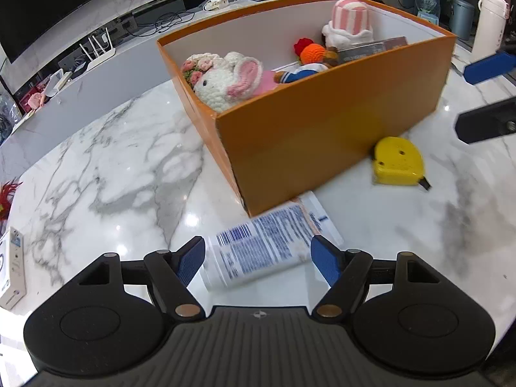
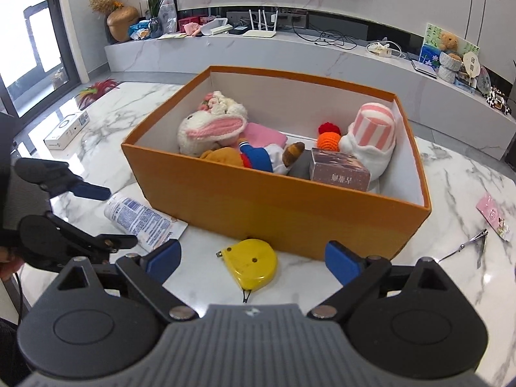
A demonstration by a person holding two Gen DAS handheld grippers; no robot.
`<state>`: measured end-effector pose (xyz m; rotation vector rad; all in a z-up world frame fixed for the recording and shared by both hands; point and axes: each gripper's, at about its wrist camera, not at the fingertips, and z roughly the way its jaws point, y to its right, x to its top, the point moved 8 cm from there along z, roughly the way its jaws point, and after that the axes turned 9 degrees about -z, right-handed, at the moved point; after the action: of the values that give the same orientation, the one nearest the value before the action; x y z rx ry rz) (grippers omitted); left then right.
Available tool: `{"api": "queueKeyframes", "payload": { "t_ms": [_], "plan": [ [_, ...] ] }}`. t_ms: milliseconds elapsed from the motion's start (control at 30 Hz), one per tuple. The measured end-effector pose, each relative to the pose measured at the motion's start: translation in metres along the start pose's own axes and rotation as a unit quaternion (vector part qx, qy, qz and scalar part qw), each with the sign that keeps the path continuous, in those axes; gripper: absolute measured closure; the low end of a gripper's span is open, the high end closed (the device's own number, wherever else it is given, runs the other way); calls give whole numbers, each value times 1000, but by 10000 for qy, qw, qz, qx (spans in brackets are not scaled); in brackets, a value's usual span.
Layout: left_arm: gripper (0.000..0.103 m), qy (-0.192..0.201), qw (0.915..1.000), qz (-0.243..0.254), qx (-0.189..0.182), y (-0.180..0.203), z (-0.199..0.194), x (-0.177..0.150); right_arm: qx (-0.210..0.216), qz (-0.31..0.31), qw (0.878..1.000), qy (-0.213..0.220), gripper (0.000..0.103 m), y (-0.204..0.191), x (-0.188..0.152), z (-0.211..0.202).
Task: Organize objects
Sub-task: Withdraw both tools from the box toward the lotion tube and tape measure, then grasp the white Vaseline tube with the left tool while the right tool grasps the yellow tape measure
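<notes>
The left gripper point(image 1: 258, 259) is spread around the white tube point(image 1: 264, 245) lying on the marble table point(image 1: 122, 167). The right gripper point(image 2: 253, 256), spread, frames the yellow tape measure point(image 2: 253, 264) beside the orange box point(image 2: 277, 206).

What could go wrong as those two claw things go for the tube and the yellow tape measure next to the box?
1. The white tube lies slanted between the open left gripper; its round body might roll or squirt out as the pads close.
2. The yellow tape measure sits against the orange box; the open right gripper may bump the wall and shove the box.
3. The two grippers work close together and might collide.
</notes>
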<state>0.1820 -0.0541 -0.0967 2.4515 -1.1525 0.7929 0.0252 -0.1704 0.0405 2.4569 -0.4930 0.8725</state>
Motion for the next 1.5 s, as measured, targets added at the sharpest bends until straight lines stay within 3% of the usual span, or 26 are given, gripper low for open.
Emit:
{"api": "queueKeyframes", "payload": {
  "t_ms": [167, 367, 533, 667, 867, 933, 1067, 1133, 1200, 1500],
  "plan": [
    [17, -135, 9999, -76, -64, -6, 16, 4, 65, -54, 9998, -169, 7, -1, -2, 15],
    [13, -678, 9961, -137, -545, 2, 6, -12, 81, -71, 9994, -325, 7, 2, -8, 26],
    [13, -719, 9942, -36, -805, 11, -2, -21, 34, -105, 9993, -371, 6, 3, -14, 32],
    [14, -988, 9918, 134, -798, 24, 7, -28, -83, -59, 9990, -434, 5, 4, -20, 47],
    [15, -958, 9910, 152, -927, 31, 4, -30, -14, -356, 9985, -423, 5, -7, -23, 72],
    [19, -940, 9909, 171, -950, 32, 3, -31, -83, -399, 9979, -499, 9, -7, -25, 80],
    [44, -838, 9915, 119, -988, 31, 0, -28, 75, -207, 9978, -633, 32, -4, -30, 92],
    [45, -901, 9883, 282, -1199, 34, 0, -28, 69, -269, 9981, -551, 35, -5, -29, 94],
    [46, -879, 9889, 230, -1175, 33, 0, -26, 111, -269, 9984, -492, 49, -7, -27, 92],
    [47, -992, 9885, 212, -1125, 42, -6, -27, 292, -300, 9982, -428, 49, -14, -23, 75]
  ]
}}
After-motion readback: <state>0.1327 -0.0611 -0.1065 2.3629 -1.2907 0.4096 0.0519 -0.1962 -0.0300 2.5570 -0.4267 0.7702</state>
